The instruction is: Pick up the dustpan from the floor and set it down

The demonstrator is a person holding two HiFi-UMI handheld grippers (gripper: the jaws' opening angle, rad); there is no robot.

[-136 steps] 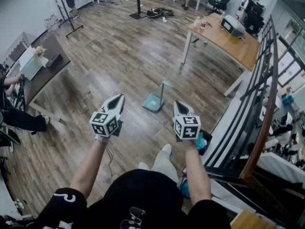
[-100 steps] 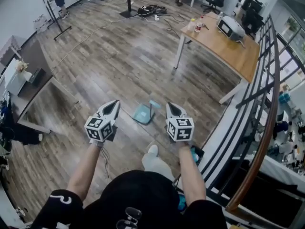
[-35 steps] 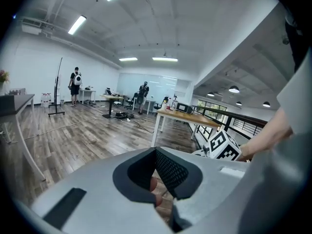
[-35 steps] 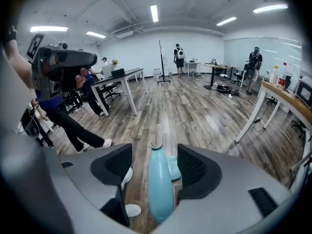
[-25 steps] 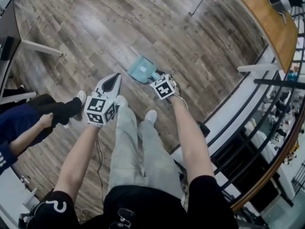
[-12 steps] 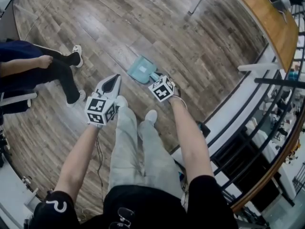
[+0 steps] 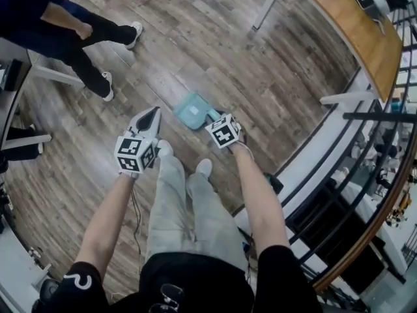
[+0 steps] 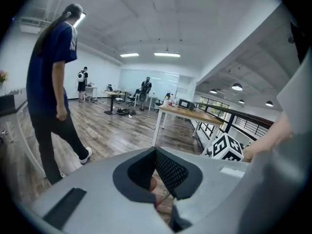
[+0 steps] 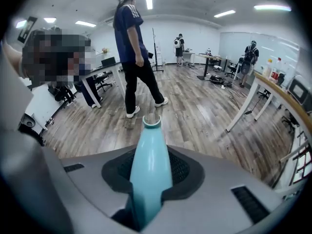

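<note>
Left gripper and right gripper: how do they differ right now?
The right gripper is shut on the teal handle of the dustpan; the left gripper is shut with nothing between its jaws. In the head view, the right gripper reaches down to the dustpan, while the left gripper hangs apart from it, off to its left. Both are grey and carry a marker cube.

Between the jaws of my right gripper [image 7: 212, 117] the handle [image 9: 150, 174] of the dustpan [image 7: 192, 111] is pale teal; the pan beyond the jaws is the same teal. Both that gripper and the left gripper [image 7: 150, 114] are light grey with black cross-hatched pads [image 8: 170, 172] and black-and-white square markers. The floor [image 7: 215, 51] below the jaws is brown plank, streaked grey. Ahead of the left jaws, a person [image 8: 51, 96] wears navy and black.
</note>
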